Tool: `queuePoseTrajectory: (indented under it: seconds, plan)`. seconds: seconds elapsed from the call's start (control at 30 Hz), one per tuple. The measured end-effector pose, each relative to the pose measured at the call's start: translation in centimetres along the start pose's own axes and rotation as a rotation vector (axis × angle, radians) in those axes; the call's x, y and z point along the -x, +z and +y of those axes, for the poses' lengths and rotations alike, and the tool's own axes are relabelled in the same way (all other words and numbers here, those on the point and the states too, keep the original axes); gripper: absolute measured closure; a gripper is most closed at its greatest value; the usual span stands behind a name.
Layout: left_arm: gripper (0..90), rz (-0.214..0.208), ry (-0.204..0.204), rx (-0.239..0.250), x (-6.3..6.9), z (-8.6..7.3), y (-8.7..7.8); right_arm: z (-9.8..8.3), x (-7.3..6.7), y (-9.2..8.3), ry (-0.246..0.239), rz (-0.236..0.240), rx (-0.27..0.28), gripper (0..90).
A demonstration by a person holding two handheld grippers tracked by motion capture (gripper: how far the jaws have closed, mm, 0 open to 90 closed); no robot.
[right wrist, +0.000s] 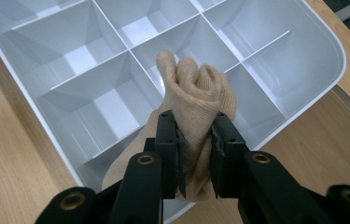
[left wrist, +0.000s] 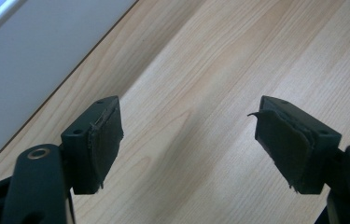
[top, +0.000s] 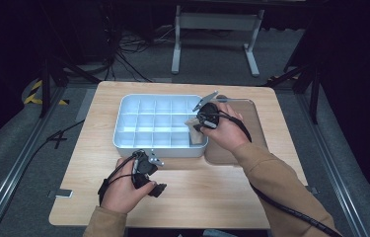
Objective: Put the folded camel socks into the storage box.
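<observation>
A white tray (top: 123, 111) divided into several compartments sits on the wooden table. My right gripper (right wrist: 196, 149) is shut on a rolled beige sock (right wrist: 196, 100), holding it just above the tray's (right wrist: 298, 100) right-hand compartments. From above, that right gripper (top: 198, 123) hangs over the tray's near right corner with the sock (top: 194, 132) under it. My left gripper (left wrist: 189, 140) stands open over bare wood, nothing between its pads. In the high view the left gripper (top: 154, 185) rests near the table's front, just in front of the tray.
A brown mat (top: 259, 126) lies to the right of the tray, under my right hand. The tray's outer wall (left wrist: 28, 56) runs along the upper left of the left gripper view. Metal frame legs and cables stand on the floor beyond the table.
</observation>
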State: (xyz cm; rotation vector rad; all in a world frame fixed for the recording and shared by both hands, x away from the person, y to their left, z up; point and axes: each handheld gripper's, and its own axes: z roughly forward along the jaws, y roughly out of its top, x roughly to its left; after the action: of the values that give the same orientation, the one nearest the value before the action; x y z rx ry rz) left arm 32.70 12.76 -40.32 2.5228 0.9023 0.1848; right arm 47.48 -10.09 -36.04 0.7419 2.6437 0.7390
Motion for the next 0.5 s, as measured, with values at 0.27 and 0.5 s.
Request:
queuePoseTrajectory:
  seconds: [0.27,0.5]
  plan:
    - [23.1,-0.003,0.004,0.007,-0.1,0.1,0.0,-0.2,-0.6,1.1,-0.027,-0.001,-0.04,76.1]
    - [22.9,-0.009,0.008,0.003,-0.1,0.1,0.1,-0.4,-1.0,2.0,-0.032,-0.005,-0.091,76.4]
